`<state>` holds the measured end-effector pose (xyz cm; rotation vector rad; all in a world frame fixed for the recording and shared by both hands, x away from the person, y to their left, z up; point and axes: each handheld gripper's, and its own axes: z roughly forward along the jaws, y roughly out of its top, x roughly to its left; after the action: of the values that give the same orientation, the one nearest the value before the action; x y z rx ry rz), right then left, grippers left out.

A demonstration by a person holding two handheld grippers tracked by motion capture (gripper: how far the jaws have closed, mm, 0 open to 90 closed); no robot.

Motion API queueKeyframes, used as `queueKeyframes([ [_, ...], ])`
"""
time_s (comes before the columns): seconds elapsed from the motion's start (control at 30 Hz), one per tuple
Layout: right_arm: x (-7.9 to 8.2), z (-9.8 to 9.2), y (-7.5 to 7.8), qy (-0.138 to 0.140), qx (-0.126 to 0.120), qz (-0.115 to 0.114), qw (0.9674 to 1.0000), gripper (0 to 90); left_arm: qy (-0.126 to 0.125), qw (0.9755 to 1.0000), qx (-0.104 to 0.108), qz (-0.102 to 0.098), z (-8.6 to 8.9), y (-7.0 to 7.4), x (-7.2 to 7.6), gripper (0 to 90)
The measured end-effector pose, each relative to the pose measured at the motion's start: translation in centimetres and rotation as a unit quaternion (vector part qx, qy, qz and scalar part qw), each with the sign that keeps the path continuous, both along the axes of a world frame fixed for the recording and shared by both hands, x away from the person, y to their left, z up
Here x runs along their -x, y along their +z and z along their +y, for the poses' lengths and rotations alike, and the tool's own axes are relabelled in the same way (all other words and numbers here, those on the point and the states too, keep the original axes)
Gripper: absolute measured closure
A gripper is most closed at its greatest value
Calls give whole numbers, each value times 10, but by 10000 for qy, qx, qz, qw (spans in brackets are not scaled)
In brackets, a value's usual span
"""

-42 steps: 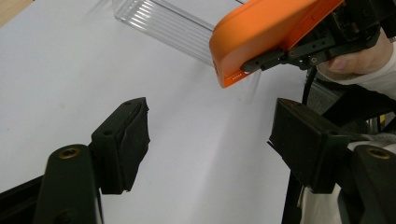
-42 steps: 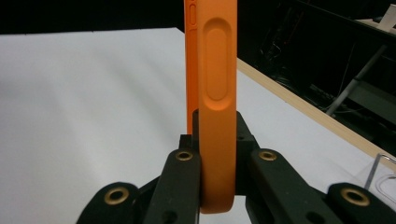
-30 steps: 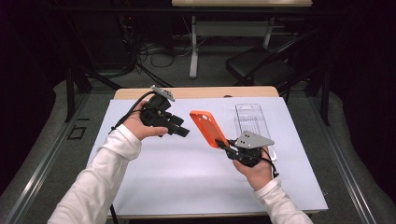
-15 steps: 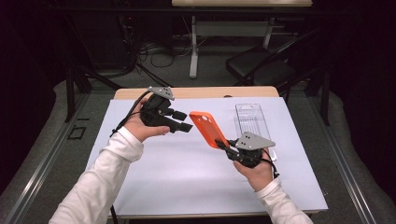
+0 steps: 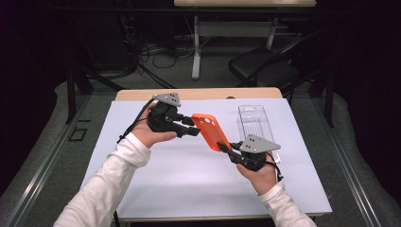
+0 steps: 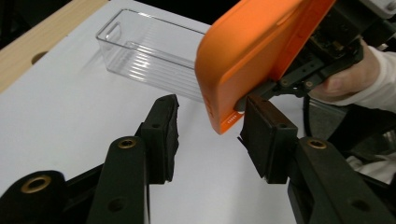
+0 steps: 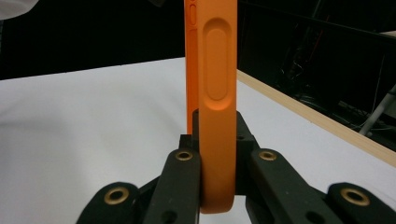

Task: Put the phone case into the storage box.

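An orange phone case (image 5: 211, 131) hangs tilted above the white table sheet. My right gripper (image 5: 223, 148) is shut on its lower end; in the right gripper view the case's edge (image 7: 215, 93) stands upright, clamped between both jaws of that gripper (image 7: 217, 144). My left gripper (image 5: 193, 126) points right at the case's upper end. In the left gripper view its jaws (image 6: 210, 112) stand apart and have just been closing, with a corner of the case (image 6: 243, 60) just ahead of the right pad (image 6: 264, 133). The left pad is clear of the case.
A clear ribbed plastic bin (image 5: 255, 125) lies on the white sheet (image 5: 189, 184) right of the case, also clear in the left gripper view (image 6: 149, 56). The wooden table edge (image 5: 213, 93) runs along the back. A chair and desk legs stand on the floor beyond.
The left gripper has edged right toward the case's upper end and its jaws have narrowed. The right gripper and the case have kept still.
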<state>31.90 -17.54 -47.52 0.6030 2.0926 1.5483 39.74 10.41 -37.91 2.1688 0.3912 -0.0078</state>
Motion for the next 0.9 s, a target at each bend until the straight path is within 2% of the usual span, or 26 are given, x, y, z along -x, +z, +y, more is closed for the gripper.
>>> queueKeyframes([
  [0.13, 0, 0, -1, 32, -29, -14, 10000, 854, -161, 9999, 40, 3, -1, -2, -2, 574],
  [0.23, 0, -1, -1, 43, -34, -17, 10000, 854, -277, 9996, -24, -35, -3, -2, -2, 609],
  [0.37, 0, -1, -2, 59, -56, -11, 10000, 854, -314, 9995, 83, -33, -6, -4, -2, 640],
  [0.53, 0, 0, -1, 118, -49, -40, 9999, 854, -426, 9991, 66, -57, -10, -4, -3, 687],
  [0.9, -1, -2, -2, 129, -88, -63, 9999, 854, -502, 9986, 107, -83, -8, -2, -3, 747],
])
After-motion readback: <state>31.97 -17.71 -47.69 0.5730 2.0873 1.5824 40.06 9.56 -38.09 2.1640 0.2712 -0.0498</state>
